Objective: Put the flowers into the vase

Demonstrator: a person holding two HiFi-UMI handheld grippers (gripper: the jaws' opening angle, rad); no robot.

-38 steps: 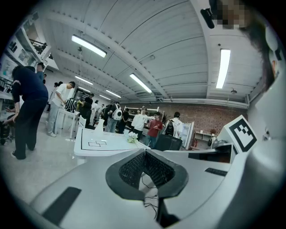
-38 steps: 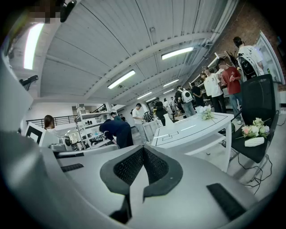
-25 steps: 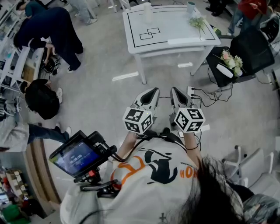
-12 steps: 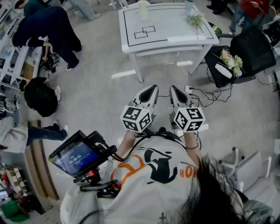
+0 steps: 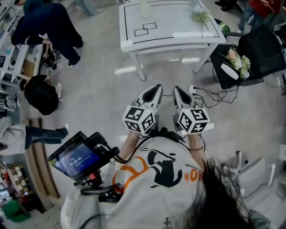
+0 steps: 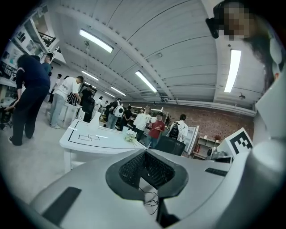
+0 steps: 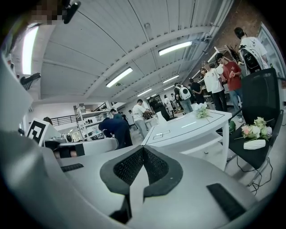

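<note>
While the flowers [image 5: 199, 17] lie far ahead on the white desk [image 5: 178, 24], both grippers are held out over the grey floor [image 5: 103, 98], well short of the desk's near edge. From the head view the left gripper [image 5: 156, 86] and the right gripper [image 5: 177, 89] sit side by side, close together and roughly parallel, pointing toward the desk. A marker cube [image 5: 139, 119] sits at the back of the left one and a second marker cube [image 5: 193, 120] at the back of the right. The left gripper view shows its fingers [image 6: 133, 169] clenched, the dark ribbed pads meeting at the tip with nothing between them. The right gripper view shows the other pair of fingers [image 7: 127, 166] clenched and empty in the same way. The flowers are a small pale bunch near the desk's far right corner, with a thin stem running toward the near edge. The vase [image 5: 144, 8] stands at the far edge left of centre, well apart from them and partly cut off by the frame. Two overlapping outlined rectangles [image 5: 144, 29] are drawn on the desk top in front of the vase. Right of the desk, a black chair [image 5: 261, 47] carries a second bunch [image 5: 237, 60] of pinkish-white blooms with a white object [image 5: 229, 71] just beside it. Cables [image 5: 210, 96] trail across the floor near the right gripper. A monitor [image 5: 80, 156] hangs at the lower left, and a person [image 5: 44, 22] in dark clothing bends over at the upper left.
</note>
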